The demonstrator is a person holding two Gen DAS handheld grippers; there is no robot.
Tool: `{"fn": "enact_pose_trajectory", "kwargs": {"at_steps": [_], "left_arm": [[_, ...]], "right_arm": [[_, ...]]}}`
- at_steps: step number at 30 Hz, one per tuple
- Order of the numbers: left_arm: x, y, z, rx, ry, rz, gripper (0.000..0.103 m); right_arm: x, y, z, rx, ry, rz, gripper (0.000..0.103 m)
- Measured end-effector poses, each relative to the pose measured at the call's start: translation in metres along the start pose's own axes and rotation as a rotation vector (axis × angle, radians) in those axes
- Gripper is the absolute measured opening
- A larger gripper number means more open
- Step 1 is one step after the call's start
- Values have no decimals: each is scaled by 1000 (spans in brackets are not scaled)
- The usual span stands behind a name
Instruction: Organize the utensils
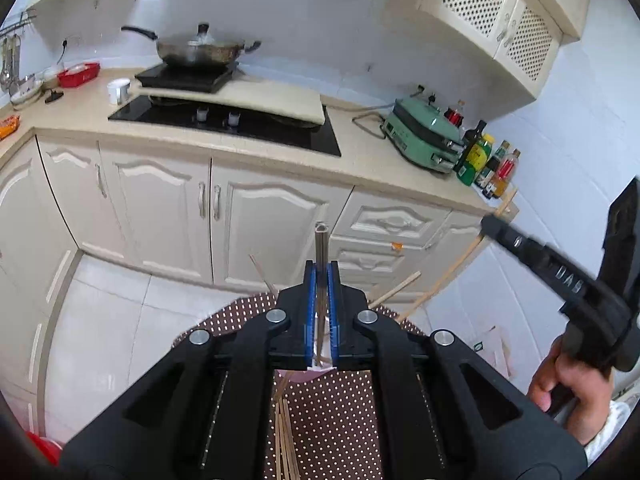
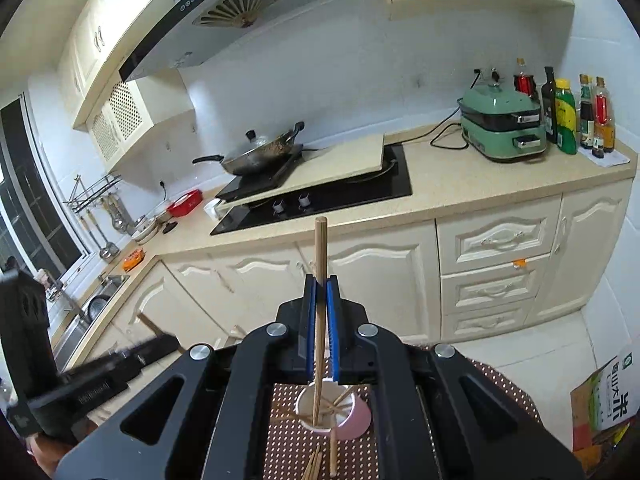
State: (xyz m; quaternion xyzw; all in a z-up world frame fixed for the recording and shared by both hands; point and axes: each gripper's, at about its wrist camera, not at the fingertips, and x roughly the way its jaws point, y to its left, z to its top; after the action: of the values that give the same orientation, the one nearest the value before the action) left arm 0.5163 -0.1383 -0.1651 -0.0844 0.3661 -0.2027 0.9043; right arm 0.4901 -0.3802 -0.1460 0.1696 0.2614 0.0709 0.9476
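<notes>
My left gripper is shut on a metal chopstick that stands upright between its blue pads. My right gripper is shut on a wooden chopstick, upright, with its lower end inside a pink cup. The cup stands on a brown dotted mat and holds several wooden chopsticks. More wooden chopsticks lie loose on the mat below the left gripper. The right gripper's body shows at the right of the left wrist view, held by a hand.
Kitchen counter ahead with a black hob, a wok, a green appliance and several bottles. Cream cabinets below. A cardboard box stands on the tiled floor at right. A sink is at left.
</notes>
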Motion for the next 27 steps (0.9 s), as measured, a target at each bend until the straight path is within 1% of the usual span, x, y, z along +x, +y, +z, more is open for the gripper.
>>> {"fn": "enact_pose_trajectory", "kwargs": {"at_steps": [3, 9, 15, 21, 27], "left_arm": [[12, -2, -9, 13, 33, 9, 6], [24, -5, -24, 39, 75, 24, 6], [31, -3, -35, 45, 109, 46, 6], [38, -4, -45, 53, 145, 62, 6], [42, -4, -54, 53, 175, 69, 6]], "right_arm": [[8, -2, -3, -7, 3, -8, 4], [21, -4, -16, -32, 13, -17, 4], [26, -5, -30, -68, -17, -29, 4], [36, -6, -46, -87, 24, -28, 4], [37, -4, -61, -108, 59, -19, 4]]}}
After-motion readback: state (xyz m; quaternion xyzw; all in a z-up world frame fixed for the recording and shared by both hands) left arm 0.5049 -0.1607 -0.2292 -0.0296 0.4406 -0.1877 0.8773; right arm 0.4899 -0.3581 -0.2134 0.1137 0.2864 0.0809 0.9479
